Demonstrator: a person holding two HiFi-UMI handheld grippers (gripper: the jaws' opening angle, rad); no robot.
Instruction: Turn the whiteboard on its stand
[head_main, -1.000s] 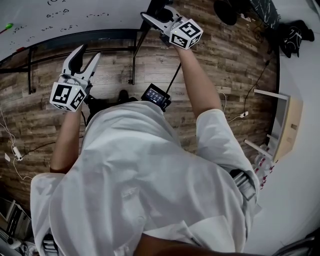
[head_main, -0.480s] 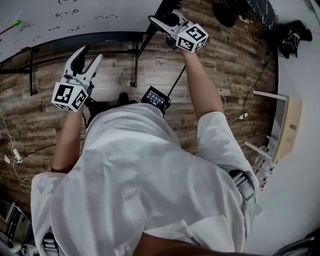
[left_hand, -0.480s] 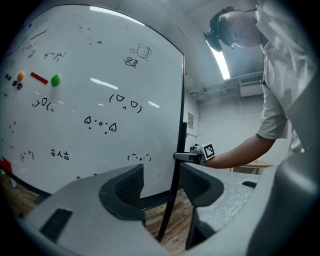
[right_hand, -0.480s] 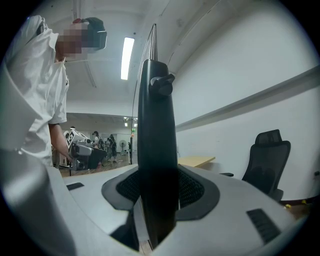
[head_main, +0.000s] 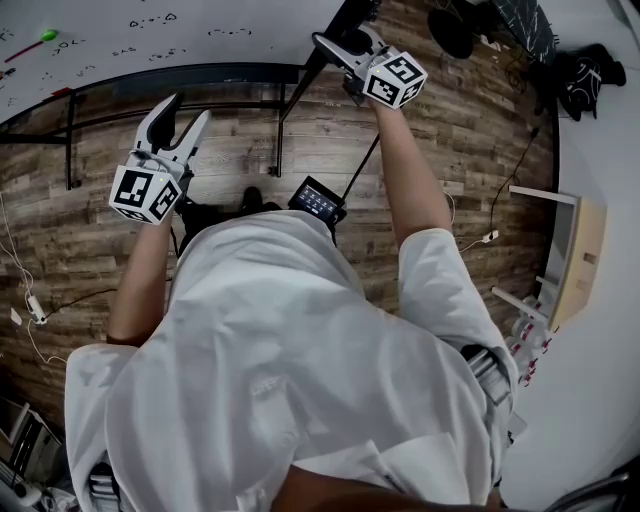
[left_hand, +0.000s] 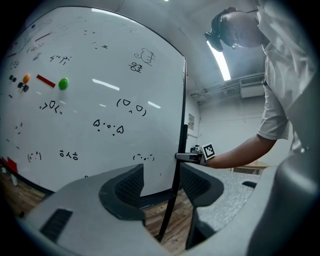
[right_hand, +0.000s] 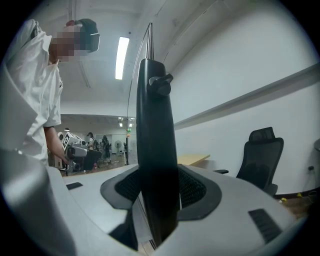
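Office room: wood-plank floor (head_main: 480, 150), white walls, ceiling strip light. Whiteboard (left_hand: 100, 100) stands upright on the floor right in front of the person, along the far edge of the floor in the head view. Its white face is covered in small black doodles. Black stand post (right_hand: 155, 150) runs up the board's right edge with a knob near its top; a black frame bar (head_main: 200, 75) runs along under the board. Person in a white shirt (head_main: 290, 370) leans in, both arms stretched toward the board. Black office chair (right_hand: 260, 155) sits by the wall behind the post.

Right tongs (head_main: 335, 40) are at the board's right edge, straddling the stand post. The jaws are opening, the post is between them and the pads are close on both sides.

Left tongs (head_main: 188, 108) are released, jaws wide apart with nothing between them. They hang in the air facing the board's face, well apart from the right tongs.

Small lit screen device (head_main: 318, 198) is at the person's chest. Red bar magnet (left_hand: 46, 80) and green round magnet (left_hand: 63, 83) sit side by side on the board's upper left.
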